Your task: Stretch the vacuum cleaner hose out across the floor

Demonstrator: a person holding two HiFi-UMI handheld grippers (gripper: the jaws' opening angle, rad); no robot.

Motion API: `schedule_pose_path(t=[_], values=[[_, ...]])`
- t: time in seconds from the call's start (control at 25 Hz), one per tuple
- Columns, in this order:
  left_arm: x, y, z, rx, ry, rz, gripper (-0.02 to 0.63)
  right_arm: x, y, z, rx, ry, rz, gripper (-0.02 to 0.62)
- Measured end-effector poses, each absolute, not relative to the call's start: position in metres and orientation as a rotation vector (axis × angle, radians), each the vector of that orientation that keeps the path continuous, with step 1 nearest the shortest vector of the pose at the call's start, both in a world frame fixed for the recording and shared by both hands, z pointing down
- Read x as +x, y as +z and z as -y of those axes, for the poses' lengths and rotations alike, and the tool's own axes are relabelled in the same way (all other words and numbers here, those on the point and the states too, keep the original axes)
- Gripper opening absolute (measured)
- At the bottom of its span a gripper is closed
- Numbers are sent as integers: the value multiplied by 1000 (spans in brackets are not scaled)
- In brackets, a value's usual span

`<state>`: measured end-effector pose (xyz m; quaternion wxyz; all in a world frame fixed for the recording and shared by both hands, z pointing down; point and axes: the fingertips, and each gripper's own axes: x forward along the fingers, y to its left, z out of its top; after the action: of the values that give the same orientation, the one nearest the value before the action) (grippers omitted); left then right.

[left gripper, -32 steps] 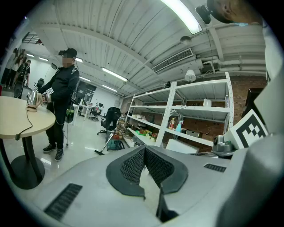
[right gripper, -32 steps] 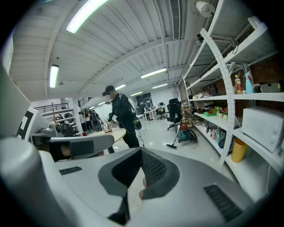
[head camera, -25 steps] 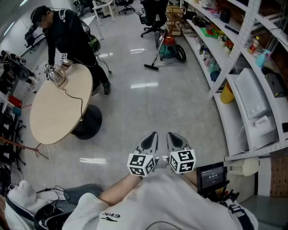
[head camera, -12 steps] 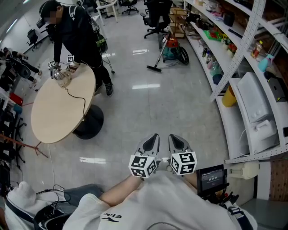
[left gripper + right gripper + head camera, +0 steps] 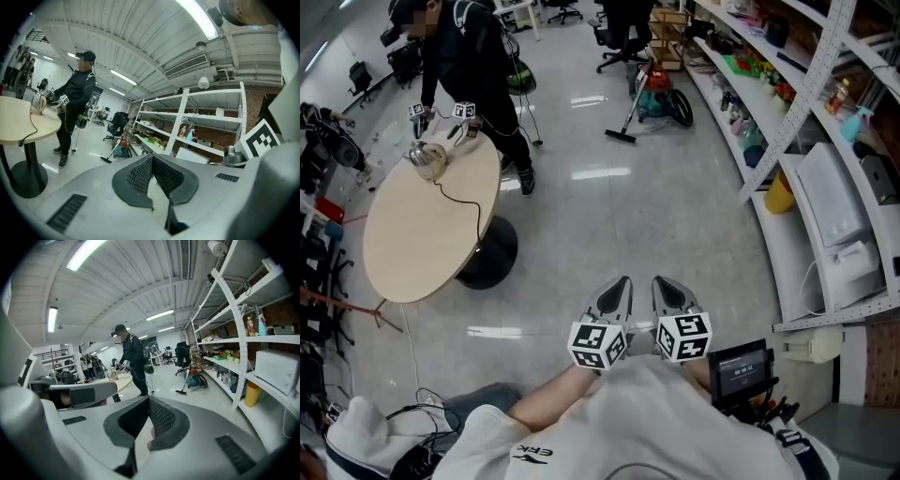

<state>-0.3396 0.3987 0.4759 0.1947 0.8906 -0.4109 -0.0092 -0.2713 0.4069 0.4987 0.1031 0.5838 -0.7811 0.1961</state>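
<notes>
The vacuum cleaner [image 5: 656, 97], with a red and teal body, stands far off on the floor by the shelving, its black hose [image 5: 678, 112] coiled beside it. Its wand slants down to the floor head [image 5: 619, 137]. It shows small in the left gripper view as the vacuum cleaner [image 5: 123, 151] and in the right gripper view as the vacuum cleaner [image 5: 199, 379]. My left gripper [image 5: 622, 280] and right gripper [image 5: 659, 280] are held side by side close to my body, both shut and empty, far from the vacuum. The left gripper [image 5: 151, 157] and right gripper [image 5: 149, 398] have their jaws pressed together.
A round beige table [image 5: 412, 244] on a black pedestal stands at the left, with a person [image 5: 473, 56] in black working at it with grippers. Metal shelving [image 5: 806, 103] lines the right side, with a yellow bin [image 5: 778, 195] under it. An office chair [image 5: 623, 33] stands beyond the vacuum.
The whole view has drifted a little forward over the floor. The person at the table has lifted both hands off the metal object there. My grippers stay shut, side by side.
</notes>
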Motion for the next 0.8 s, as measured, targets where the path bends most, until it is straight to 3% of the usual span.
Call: schedule_pose_path(t=[0.32,0.8], values=[[-361,482,-384,2490,-7,1138,2,-290,498,-386,1725,574,2296,-2],[-313,481,-292,2500,12,1159,2,-238,500,-293,1741,592,2310,-2]])
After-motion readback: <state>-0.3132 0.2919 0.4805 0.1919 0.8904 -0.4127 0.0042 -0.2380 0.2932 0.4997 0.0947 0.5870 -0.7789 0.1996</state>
